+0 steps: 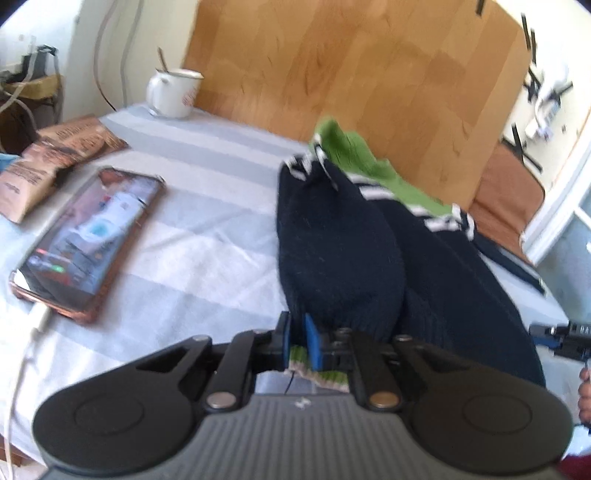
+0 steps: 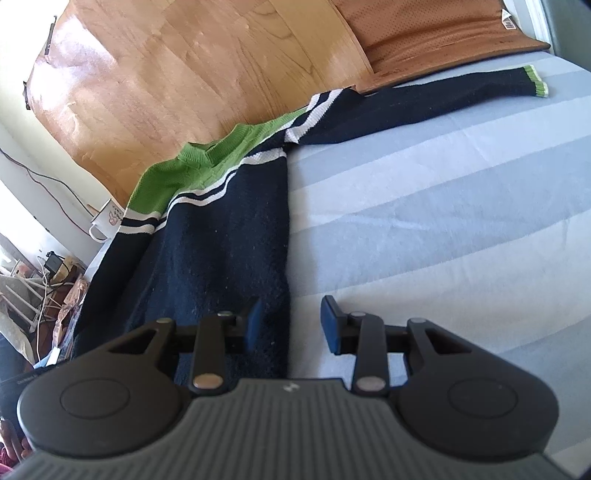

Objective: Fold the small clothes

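A small navy sweater (image 2: 221, 236) with a green yoke and white stripes lies on a blue-and-white striped cloth (image 2: 443, 221). My left gripper (image 1: 298, 343) is shut on the sweater's left sleeve (image 1: 332, 258) near its green-striped cuff (image 1: 321, 376) and holds it folded over the body. My right gripper (image 2: 290, 325) is open, its jaws either side of the sweater's lower right edge. The right sleeve (image 2: 424, 96) lies stretched out to the far right. The right gripper's tip also shows at the edge of the left wrist view (image 1: 565, 338).
A phone (image 1: 88, 240) with a lit screen, a brown snack packet (image 1: 55, 155) and a white mug (image 1: 173, 92) sit on the left of the cloth. A wooden board (image 2: 184, 66) stands behind. A brown cushion (image 2: 436, 33) is at the far right.
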{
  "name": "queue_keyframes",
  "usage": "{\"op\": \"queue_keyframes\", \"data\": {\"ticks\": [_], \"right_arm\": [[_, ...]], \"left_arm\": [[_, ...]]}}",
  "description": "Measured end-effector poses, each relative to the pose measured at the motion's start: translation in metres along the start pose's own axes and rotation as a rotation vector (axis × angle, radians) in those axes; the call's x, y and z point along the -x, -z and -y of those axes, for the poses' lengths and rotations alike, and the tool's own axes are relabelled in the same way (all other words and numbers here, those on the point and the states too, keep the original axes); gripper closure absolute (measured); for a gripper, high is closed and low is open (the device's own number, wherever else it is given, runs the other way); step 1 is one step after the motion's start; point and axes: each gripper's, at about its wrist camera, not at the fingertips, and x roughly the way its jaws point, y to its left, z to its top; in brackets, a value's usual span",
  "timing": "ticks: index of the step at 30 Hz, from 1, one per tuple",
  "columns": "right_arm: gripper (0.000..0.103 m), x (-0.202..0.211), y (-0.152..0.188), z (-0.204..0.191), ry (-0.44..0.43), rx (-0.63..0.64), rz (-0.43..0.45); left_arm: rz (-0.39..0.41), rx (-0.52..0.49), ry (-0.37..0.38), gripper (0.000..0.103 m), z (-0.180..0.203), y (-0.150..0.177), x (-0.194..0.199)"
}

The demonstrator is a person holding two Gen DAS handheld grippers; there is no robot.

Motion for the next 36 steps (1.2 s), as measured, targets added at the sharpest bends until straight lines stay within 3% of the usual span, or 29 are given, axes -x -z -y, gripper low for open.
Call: {"op": "queue_keyframes", "data": {"ticks": [4,10,12,17,21,25,29,31,36], "right_arm": [[0.064,0.000,-0.001,0.000,0.000,0.000,-0.001],[0.063,-0.001,-0.001,0.000,-0.003,0.002,0.000],[0.063,0.000,-0.001,-0.002,-0.009,0.009,-0.004],[0.063,0.000,-0.001,-0.003,-0.026,0.025,-0.010],[0.062,0.002,0.001,-0.003,-0.036,0.022,-0.006],[0.060,0.007,0.003,-0.003,-0.048,0.033,-0.007],[0.055,0.008,0.006,-0.004,-0.073,0.050,-0.021],[0.055,0.005,0.008,-0.006,-0.086,0.053,-0.035],[0.054,-0.003,0.013,-0.011,-0.102,0.061,-0.046]], "left_arm": [[0.075,0.069,-0.034,0.094,-0.013,-0.009,0.017],[0.102,0.124,-0.162,0.091,-0.026,-0.012,0.024],[0.128,0.150,-0.158,0.091,-0.031,-0.013,0.033],[0.112,0.102,0.005,0.087,-0.024,-0.009,0.042],[0.002,0.051,0.142,0.080,-0.004,0.002,0.021],[-0.109,0.098,0.238,0.077,0.003,0.011,-0.005],[-0.151,0.162,0.314,0.071,0.006,0.013,-0.029],[-0.159,0.196,0.317,0.067,0.010,0.011,-0.045],[-0.140,0.228,0.321,0.068,0.017,-0.003,-0.071]]}}
